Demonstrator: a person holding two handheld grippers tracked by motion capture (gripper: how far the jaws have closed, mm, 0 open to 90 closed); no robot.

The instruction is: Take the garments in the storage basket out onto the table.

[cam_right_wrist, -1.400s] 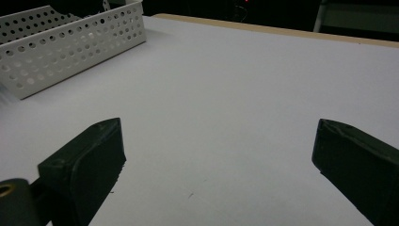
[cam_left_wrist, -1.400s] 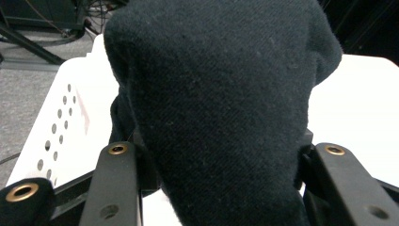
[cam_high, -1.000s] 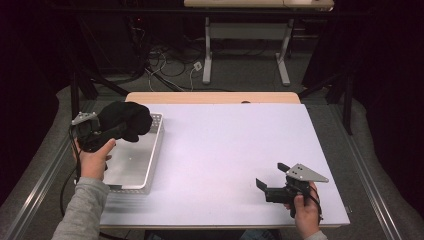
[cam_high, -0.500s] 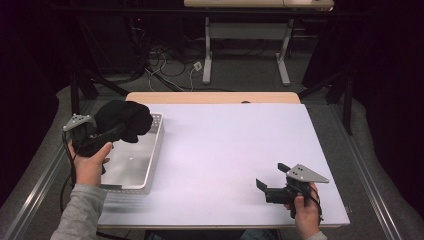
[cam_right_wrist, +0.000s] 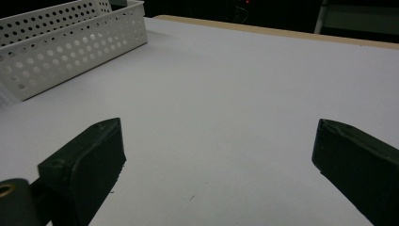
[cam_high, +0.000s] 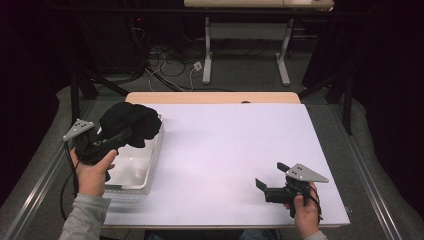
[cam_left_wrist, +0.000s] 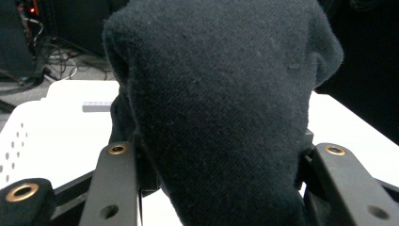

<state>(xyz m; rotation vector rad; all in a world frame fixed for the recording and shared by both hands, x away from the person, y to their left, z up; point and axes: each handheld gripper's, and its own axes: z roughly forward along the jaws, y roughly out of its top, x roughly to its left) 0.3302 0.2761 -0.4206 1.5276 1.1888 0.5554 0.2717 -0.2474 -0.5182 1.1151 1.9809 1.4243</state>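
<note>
Tabletop (cam_high: 225, 150): white, basket (cam_high: 131, 172) at left edge. Cloth (cam_high: 131, 122): black, now lifted above basket's far end, clamped in left gripper (cam_high: 112, 141) fingers; removal judged underway. Right gripper (cam_high: 270, 189): right of basket, fingers wide, empty.

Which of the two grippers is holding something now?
The left gripper: its jaws are shut on the black cloth, over the white basket. The right gripper is open, with nothing between its jaws.

A white rectangular tabletop with a pale wooden far edge (cam_high: 250, 145) stands on grey carpeted floor (cam_high: 320, 85), where tangled dark and white cables (cam_high: 170, 65) lie beside a white metal desk frame (cam_high: 245, 50) at far centre.
</note>
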